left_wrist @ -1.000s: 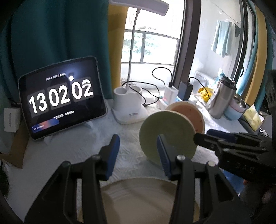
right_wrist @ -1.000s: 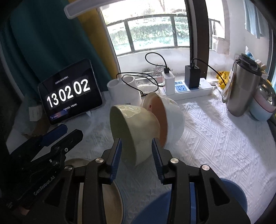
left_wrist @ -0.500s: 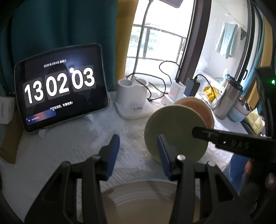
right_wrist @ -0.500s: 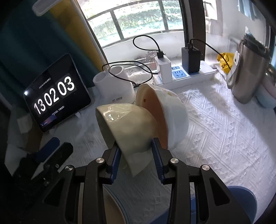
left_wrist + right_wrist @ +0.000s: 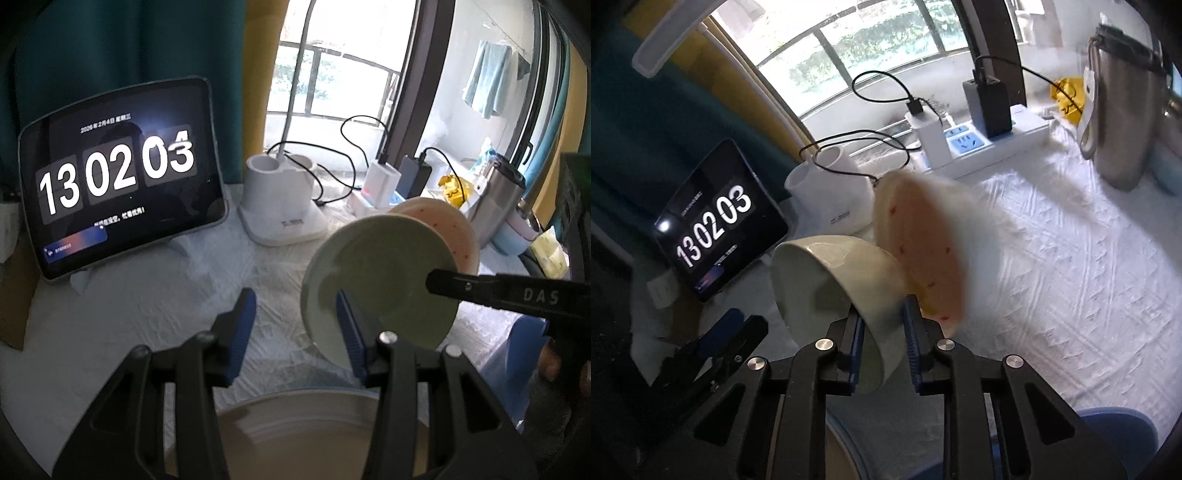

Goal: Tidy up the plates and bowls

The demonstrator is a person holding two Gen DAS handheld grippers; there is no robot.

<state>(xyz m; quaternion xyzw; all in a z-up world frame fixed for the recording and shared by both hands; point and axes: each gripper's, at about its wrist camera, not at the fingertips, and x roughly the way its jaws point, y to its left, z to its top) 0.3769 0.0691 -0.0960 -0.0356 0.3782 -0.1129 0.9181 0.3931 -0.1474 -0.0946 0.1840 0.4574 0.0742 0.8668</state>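
White quilted cloth (image 5: 122,306) covers the bench below a window, with teal curtains behind. From the left wrist view, the left gripper (image 5: 295,325) has its blue-padded jaws partly apart with nothing between them; only cloth shows through the gap. Just past its right pad stands a pale green bowl (image 5: 380,280), tipped on its side so its hollow faces this camera. Behind it and overlapping it is a pink speckled bowl (image 5: 454,229), tipped the same way. A black finger of the right gripper (image 5: 509,295) reaches in from the right across the green bowl's rim. Below the jaws lies a cream plate (image 5: 295,435) with a ridged rim, and a blue dish (image 5: 524,354) shows at the right. At the back stand a tablet (image 5: 118,173) showing a flip clock, a white lamp base (image 5: 280,199), chargers on a power strip and a steel flask (image 5: 495,206).

From the right wrist view, the right gripper (image 5: 882,332) has just been closing, and its jaws now stand narrow, one pad inside and one outside the wall of the pale green bowl (image 5: 834,280), pressing on it. That bowl hangs tilted, mouth to the left. The pink speckled bowl (image 5: 923,251), white outside, stands blurred on edge right behind it; whether the two touch I cannot tell. The left gripper (image 5: 716,339) shows low at the left. Sunlit cloth (image 5: 1071,273) runs to the power strip (image 5: 990,147), the flask (image 5: 1123,103) and the tablet (image 5: 716,221).
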